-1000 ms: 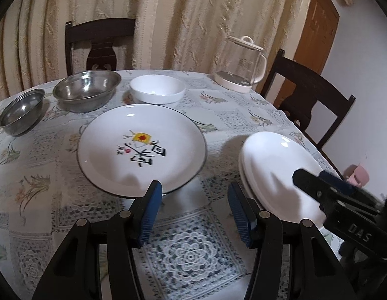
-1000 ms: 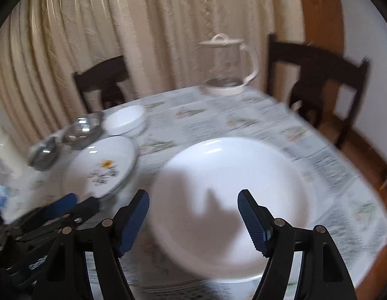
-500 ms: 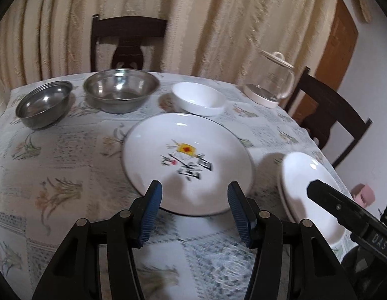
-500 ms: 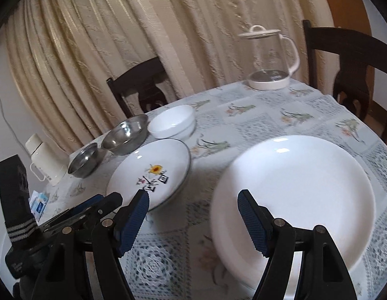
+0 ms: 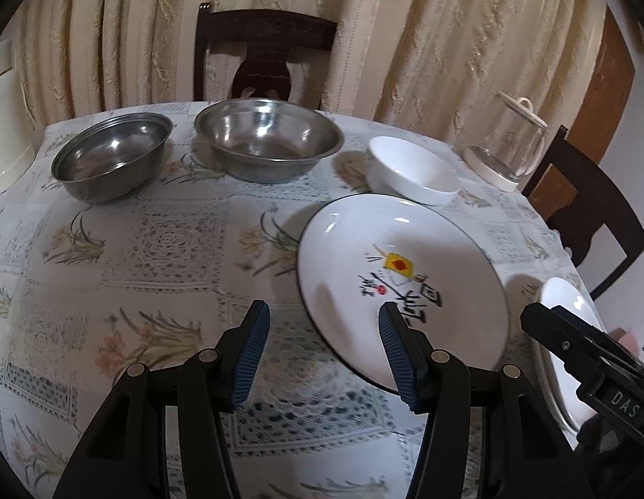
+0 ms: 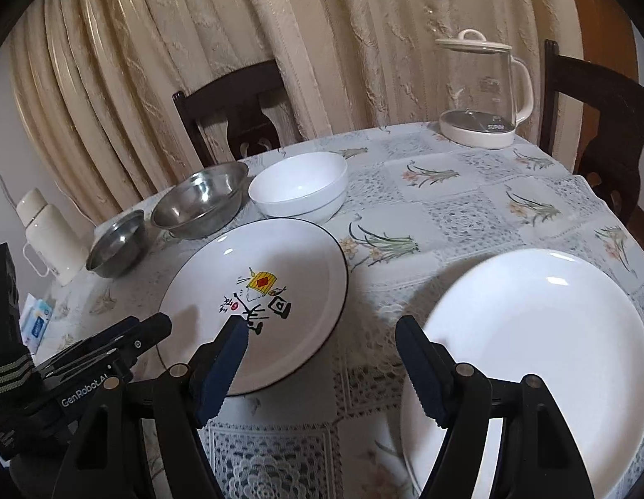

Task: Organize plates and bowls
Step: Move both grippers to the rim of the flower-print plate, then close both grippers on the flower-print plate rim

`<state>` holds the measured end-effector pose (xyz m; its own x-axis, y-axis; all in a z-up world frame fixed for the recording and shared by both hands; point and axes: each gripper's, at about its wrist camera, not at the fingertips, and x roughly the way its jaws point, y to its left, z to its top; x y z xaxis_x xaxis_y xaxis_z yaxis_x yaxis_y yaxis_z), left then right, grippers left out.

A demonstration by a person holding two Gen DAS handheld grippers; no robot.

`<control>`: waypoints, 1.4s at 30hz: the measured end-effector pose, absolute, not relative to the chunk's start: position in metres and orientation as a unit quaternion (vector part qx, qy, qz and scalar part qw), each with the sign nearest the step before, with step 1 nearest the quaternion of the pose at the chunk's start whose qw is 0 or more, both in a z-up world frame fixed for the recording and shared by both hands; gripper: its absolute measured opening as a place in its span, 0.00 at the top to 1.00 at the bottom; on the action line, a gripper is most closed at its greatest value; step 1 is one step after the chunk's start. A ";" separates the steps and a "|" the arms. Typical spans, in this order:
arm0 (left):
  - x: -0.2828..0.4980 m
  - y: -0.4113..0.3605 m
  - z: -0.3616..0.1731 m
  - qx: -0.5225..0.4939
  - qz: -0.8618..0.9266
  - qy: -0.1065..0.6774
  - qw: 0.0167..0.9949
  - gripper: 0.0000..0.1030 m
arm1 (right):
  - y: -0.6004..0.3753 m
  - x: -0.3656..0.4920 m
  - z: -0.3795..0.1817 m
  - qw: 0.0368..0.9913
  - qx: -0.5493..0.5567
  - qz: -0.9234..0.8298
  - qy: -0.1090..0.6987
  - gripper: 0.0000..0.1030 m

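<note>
- Left wrist view: the left claw point(image 5: 320, 357) hangs above the worktop point(image 5: 155, 249), jaws spread wide and holding nothing. The decorated plate point(image 5: 405, 274) lies at 2 o'clock from it, its near rim just behind the right-hand pad. The two steel bowls, smaller point(image 5: 112, 156) at 10 o'clock and larger point(image 5: 268, 137) at 12, sit apart. The white bowl point(image 5: 413, 170) stands just beyond the plate.
- Nothing looks nested here, so I judge the sorting barely begun. The white plate stack point(image 5: 571, 332) at 3 o'clock is partly hidden by the other tool.
- Right wrist view: the right claw point(image 6: 322, 368) is equally wide open and empty, poised between the decorated plate at 11 o'clock and the white plates at 2 o'clock (how many are stacked is hard to tell; the frame cuts off the near rim).
- Still to do: gather the plates together and nest the bowls.
</note>
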<state>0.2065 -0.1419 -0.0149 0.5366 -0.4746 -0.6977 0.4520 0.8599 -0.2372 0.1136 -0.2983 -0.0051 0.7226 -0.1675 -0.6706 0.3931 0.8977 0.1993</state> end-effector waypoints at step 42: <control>0.257 -0.156 -0.045 -0.049 -0.271 0.431 0.859 0.47 | -0.305 0.167 -0.036 0.903 0.135 -0.140 0.383 0.33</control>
